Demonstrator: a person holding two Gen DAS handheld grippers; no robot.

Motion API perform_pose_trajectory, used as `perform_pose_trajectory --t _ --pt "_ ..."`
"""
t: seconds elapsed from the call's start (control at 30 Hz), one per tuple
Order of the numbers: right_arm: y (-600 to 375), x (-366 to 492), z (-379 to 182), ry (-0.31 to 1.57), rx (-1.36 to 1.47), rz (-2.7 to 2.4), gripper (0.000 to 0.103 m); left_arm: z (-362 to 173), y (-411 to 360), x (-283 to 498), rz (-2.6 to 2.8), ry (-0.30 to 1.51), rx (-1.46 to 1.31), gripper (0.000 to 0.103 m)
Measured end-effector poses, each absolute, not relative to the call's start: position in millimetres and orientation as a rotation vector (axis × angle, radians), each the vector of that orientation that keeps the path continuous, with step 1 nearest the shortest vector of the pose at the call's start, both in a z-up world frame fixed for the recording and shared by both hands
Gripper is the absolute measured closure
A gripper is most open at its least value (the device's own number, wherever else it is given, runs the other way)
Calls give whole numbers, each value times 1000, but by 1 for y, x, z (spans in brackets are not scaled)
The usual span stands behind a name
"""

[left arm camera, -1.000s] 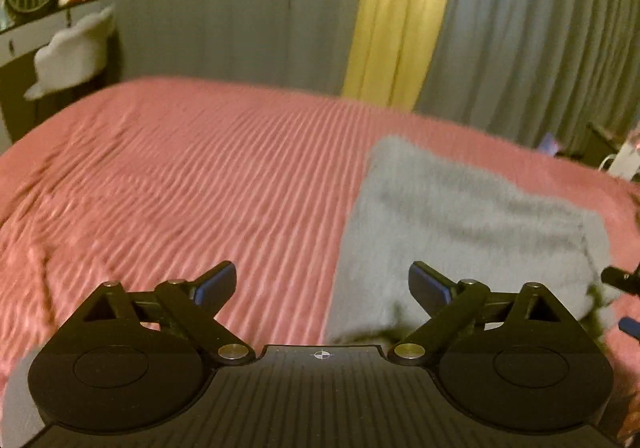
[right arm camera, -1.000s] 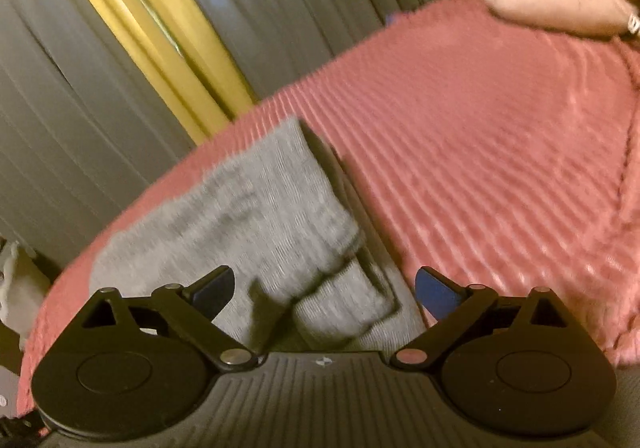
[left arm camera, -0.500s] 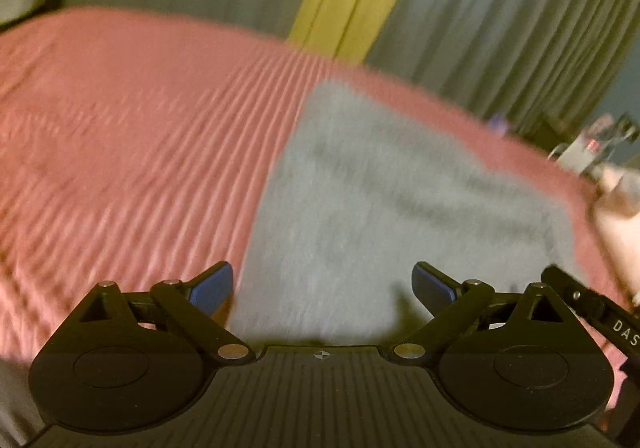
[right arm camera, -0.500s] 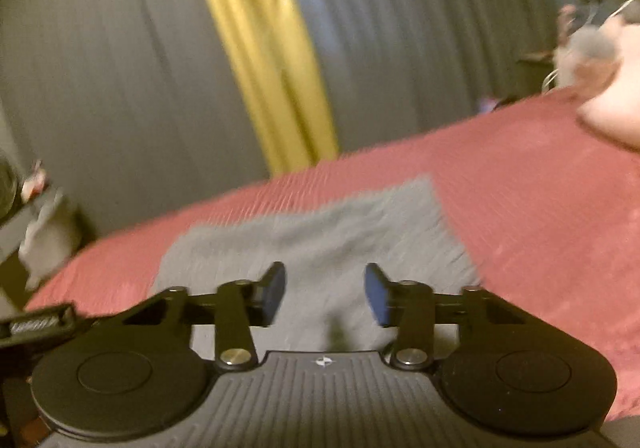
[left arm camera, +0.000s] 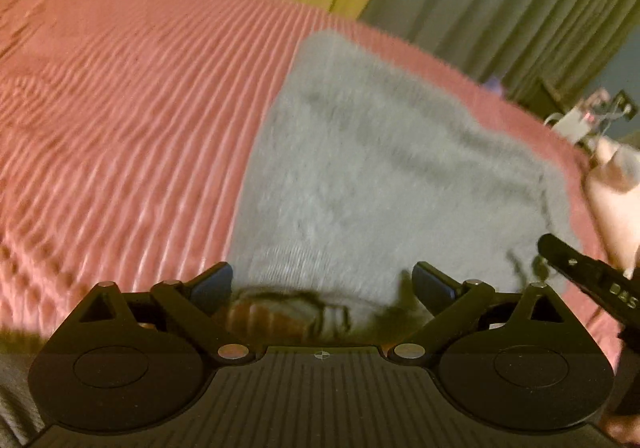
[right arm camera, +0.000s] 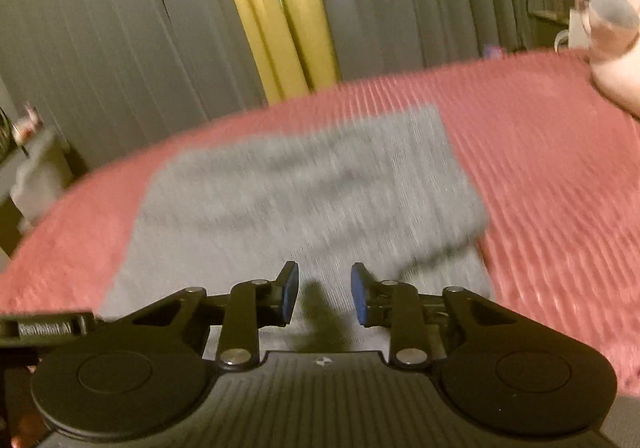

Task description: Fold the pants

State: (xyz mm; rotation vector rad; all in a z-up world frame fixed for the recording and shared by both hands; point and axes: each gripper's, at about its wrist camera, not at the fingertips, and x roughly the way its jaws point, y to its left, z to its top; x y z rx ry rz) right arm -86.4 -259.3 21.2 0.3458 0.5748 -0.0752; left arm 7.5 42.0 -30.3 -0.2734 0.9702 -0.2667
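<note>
The grey pants [left arm camera: 380, 176] lie folded into a rough rectangle on the pink ribbed bedspread [left arm camera: 120, 120]. My left gripper [left arm camera: 322, 280] is wide open and empty, just above the near edge of the pants. My right gripper [right arm camera: 324, 294] has its jaws partly closed with a gap between them and holds nothing. It hovers over the near part of the pants [right arm camera: 304, 200]. The right gripper's body shows at the right edge of the left wrist view [left arm camera: 592, 284]. Both views are motion-blurred.
Grey curtains with a yellow strip [right arm camera: 280, 16] hang behind the bed. A pale stuffed toy [right arm camera: 616, 60] lies at the bed's far right. A white object sits on furniture at the left [right arm camera: 36, 176]. Bedside clutter stands at the right [left arm camera: 592, 112].
My right gripper swung from the side to face the pants and its jaws narrowed from wide open. My left gripper moved right and closer over the pants, staying open.
</note>
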Motion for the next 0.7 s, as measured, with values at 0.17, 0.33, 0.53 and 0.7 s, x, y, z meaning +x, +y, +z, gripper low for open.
perform_pose_trajectory --t 0.17,0.33,0.53,0.7 --pt "-266 -60 14 605 372 -88 74 -7 34 9 -299 851 -219 3" --pt "-271 -52 -18 694 393 -72 71 -22 7 24 -278 848 -48 3" --pt "-264 -51 -18 696 364 -82 71 -51 20 35 -255 1044 -125 1" --pt "-265 -53 -15 720 349 -92 71 -49 16 23 -252 1018 -53 1"
